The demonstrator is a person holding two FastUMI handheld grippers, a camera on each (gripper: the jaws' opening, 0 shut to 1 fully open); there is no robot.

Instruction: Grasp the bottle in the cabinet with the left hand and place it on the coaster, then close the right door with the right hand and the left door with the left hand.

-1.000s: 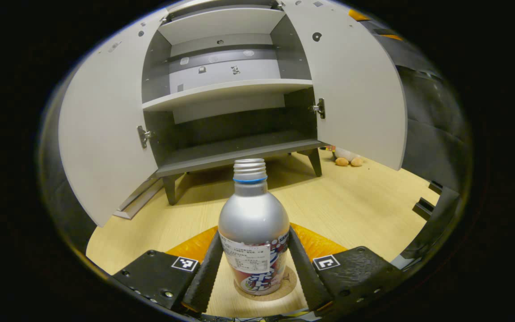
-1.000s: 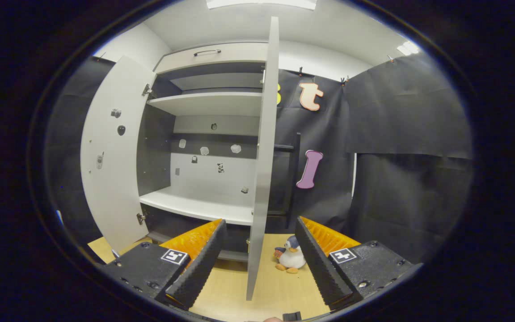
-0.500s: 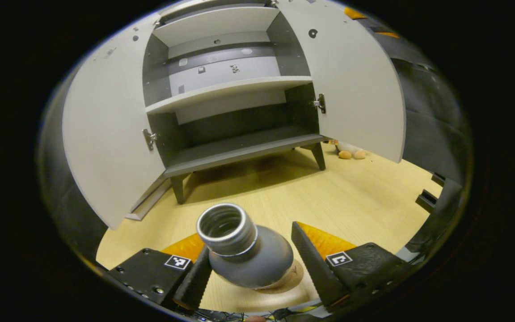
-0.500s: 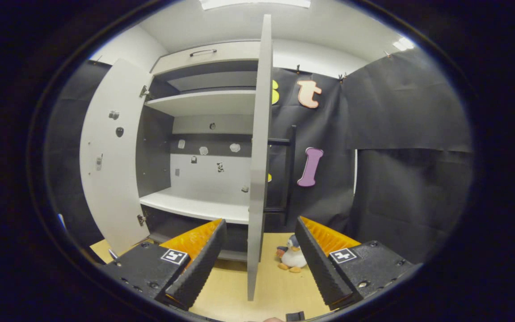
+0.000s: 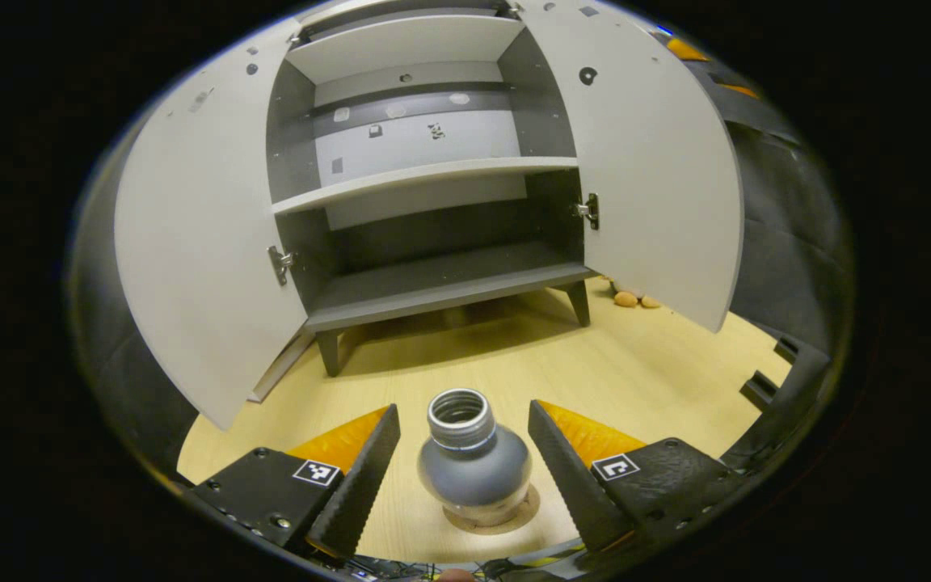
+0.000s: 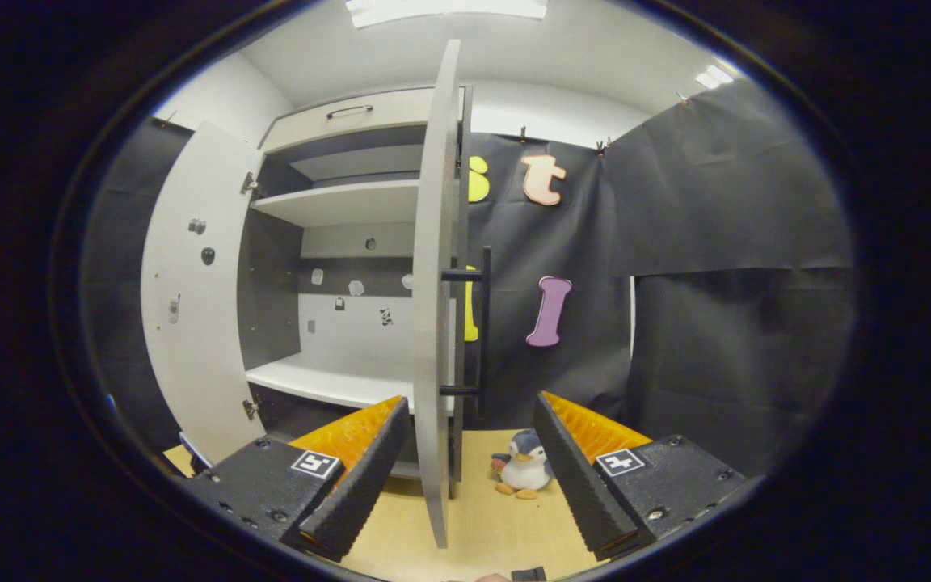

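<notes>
One bottle upright on the coaster, both cabinet doors open

One silver bottle (image 5: 473,465) stands upright on the round coaster (image 5: 491,517), its long axis vertical and its uncapped threaded mouth pointing up toward the left gripper view's camera. The coaster lies on the light wooden table (image 5: 643,380), and the bottle's base covers most of it, leaving a rim of coaster showing at the front and right.

The left gripper (image 5: 464,473) has its fingers (image 5: 356,485) spread apart on either side of the bottle, with a clear gap of table between each finger and the bottle's body; neither touches it.

Beyond the bottle, well apart from it, the cabinet (image 5: 433,275) stands on short legs on the same table. Its left door (image 5: 199,242) and right door (image 5: 659,178) both swing wide open, showing a white shelf and the dark lower compartment.

In the right gripper view, the right gripper (image 6: 469,477) also has its fingers (image 6: 575,477) apart, holding nothing. The right door's (image 6: 433,323) edge sits between them in the picture, seen nearly edge-on, with its dark bar handle (image 6: 478,331) on the outer face. Whether either finger touches the door cannot be told. A small plush penguin (image 6: 522,474) sits on the table past the door.
</notes>
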